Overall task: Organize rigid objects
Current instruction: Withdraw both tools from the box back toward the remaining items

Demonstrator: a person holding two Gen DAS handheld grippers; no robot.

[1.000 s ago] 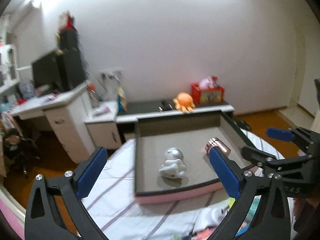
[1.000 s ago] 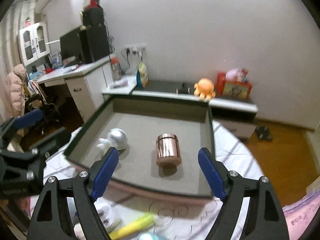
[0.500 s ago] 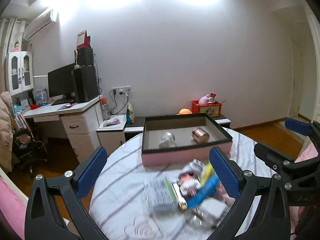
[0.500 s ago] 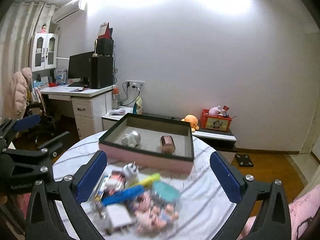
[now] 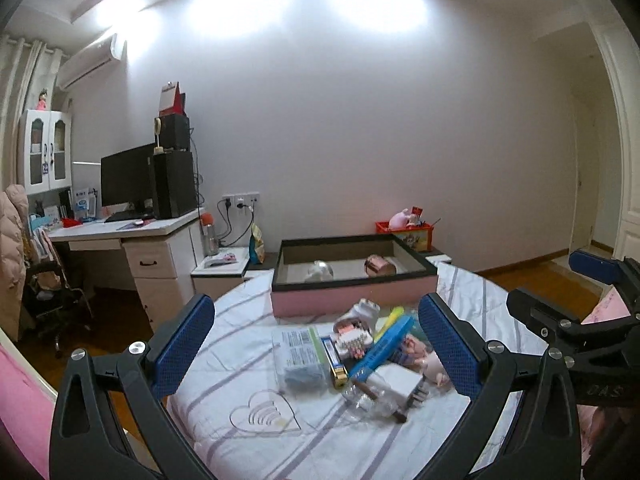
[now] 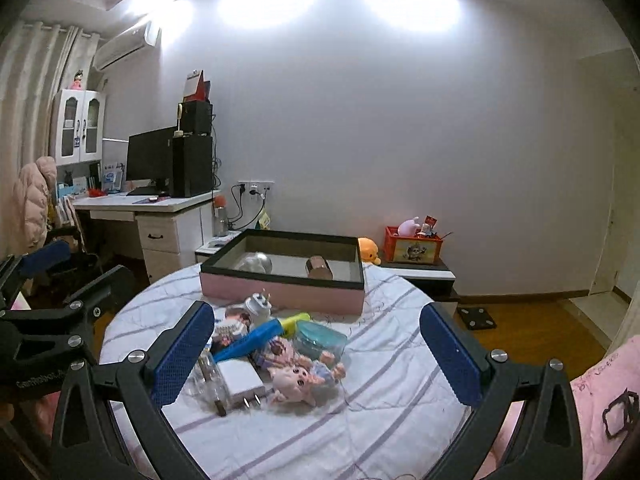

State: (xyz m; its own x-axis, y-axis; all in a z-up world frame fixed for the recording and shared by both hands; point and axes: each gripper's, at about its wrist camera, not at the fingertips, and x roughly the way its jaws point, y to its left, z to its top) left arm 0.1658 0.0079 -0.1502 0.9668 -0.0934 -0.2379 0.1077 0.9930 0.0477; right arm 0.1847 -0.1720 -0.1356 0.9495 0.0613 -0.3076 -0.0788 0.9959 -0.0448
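A pink box (image 5: 352,298) (image 6: 280,294) with a dark rim stands at the far side of the round table. Inside lie a silver figure (image 5: 319,271) (image 6: 258,262) and a copper cylinder (image 5: 379,266) (image 6: 319,268). A heap of small things lies nearer: a white charger (image 6: 240,380) (image 5: 394,380), a blue case (image 6: 248,340) (image 5: 380,350), a pink pig toy (image 6: 296,378), a teal tub (image 6: 320,340), a packet (image 5: 298,358). My left gripper (image 5: 316,350) and right gripper (image 6: 316,354) both stand open and empty, back from the heap.
The table wears a white cloth with purple stripes (image 6: 380,420). A desk with a monitor (image 5: 128,184) stands at the left, a low cabinet with a red toy crate (image 6: 414,244) behind. Wooden floor (image 6: 532,328) lies to the right; pink fabric (image 6: 600,392) is at the near right.
Both grippers have drawn back from over the box to the near side of the table. The right gripper's fingers have spread wider. The heap has come into view.
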